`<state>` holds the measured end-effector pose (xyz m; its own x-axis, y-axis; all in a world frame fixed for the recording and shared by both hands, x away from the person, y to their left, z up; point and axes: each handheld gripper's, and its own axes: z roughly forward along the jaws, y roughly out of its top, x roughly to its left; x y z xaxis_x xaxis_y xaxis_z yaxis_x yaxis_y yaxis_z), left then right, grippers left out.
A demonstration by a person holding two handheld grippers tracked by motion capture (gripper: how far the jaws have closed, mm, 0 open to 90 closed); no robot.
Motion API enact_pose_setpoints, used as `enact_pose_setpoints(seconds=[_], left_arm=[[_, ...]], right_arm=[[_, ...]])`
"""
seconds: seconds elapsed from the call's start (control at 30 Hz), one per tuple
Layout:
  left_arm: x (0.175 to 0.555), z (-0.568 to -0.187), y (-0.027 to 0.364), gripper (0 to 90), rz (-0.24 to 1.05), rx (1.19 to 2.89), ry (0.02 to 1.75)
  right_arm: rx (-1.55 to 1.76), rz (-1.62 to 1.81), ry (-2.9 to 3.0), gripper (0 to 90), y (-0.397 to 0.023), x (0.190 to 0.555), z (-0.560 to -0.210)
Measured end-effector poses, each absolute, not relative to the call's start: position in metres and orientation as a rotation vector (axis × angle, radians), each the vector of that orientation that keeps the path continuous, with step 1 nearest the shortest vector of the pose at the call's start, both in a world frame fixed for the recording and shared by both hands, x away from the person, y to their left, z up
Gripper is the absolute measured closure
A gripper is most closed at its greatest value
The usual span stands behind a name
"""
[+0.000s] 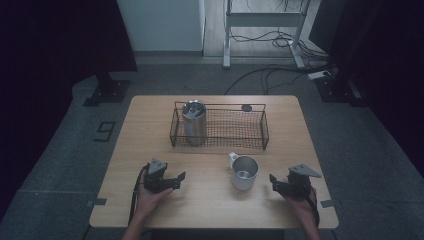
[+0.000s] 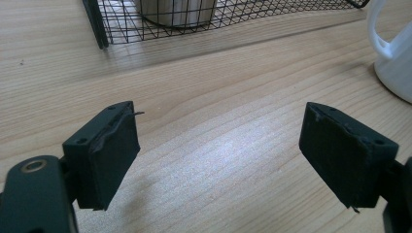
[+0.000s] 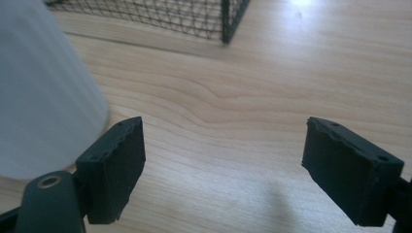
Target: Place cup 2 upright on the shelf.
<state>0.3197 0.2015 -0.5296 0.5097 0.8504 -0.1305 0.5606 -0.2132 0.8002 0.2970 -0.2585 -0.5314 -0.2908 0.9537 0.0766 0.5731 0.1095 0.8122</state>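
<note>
Both tongs stand with their jaws spread wide and nothing between the pads. The left gripper (image 1: 179, 179) sits in the lower left of the high view, held in the person's left hand (image 1: 150, 197) just above the table (image 1: 150, 130), its jaws pointing toward the middle of the frame. In the left gripper view, the left gripper (image 2: 218, 126) frames bare wood grain between two black pads set far apart. The right gripper (image 1: 272, 181) lies in the lower right of the high view, in the right hand (image 1: 302, 200), its jaws pointing toward frame left. In the right gripper view, the right gripper (image 3: 223, 141) has bare tabletop in its wide gap.

Between the two tongs, nearer the right one, a pale mug (image 1: 244, 172) stands upright on the wood, below the centre of the high view, handle turned toward the upper left. It sits at the right edge of the left gripper view (image 2: 393, 63), and looms blurred at the left of the right gripper view (image 3: 43, 97), just beside the left-hand pad; whether it touches the pad I cannot tell.

Farther up the high view a black wire basket (image 1: 220, 105) rests on the table, with a metal tumbler (image 1: 194, 122) upright in its left end.
</note>
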Motion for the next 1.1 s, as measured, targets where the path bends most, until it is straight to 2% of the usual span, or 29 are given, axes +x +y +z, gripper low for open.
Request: enact_pose_setpoints(seconds=[0.7, 1.1], left_arm=[[0.318, -0.531, 0.196, 14.8, 0.433, 1.952, 1.173], [0.319, -0.534, 0.194, 14.8, 0.428, 1.979, 1.174]], right_arm=[[1.304, 1.221, 1.975, 14.4, -0.223, 0.278, -0.498], [1.263, 1.295, 2.019, 12.7, -0.211, 0.276, -0.495]])
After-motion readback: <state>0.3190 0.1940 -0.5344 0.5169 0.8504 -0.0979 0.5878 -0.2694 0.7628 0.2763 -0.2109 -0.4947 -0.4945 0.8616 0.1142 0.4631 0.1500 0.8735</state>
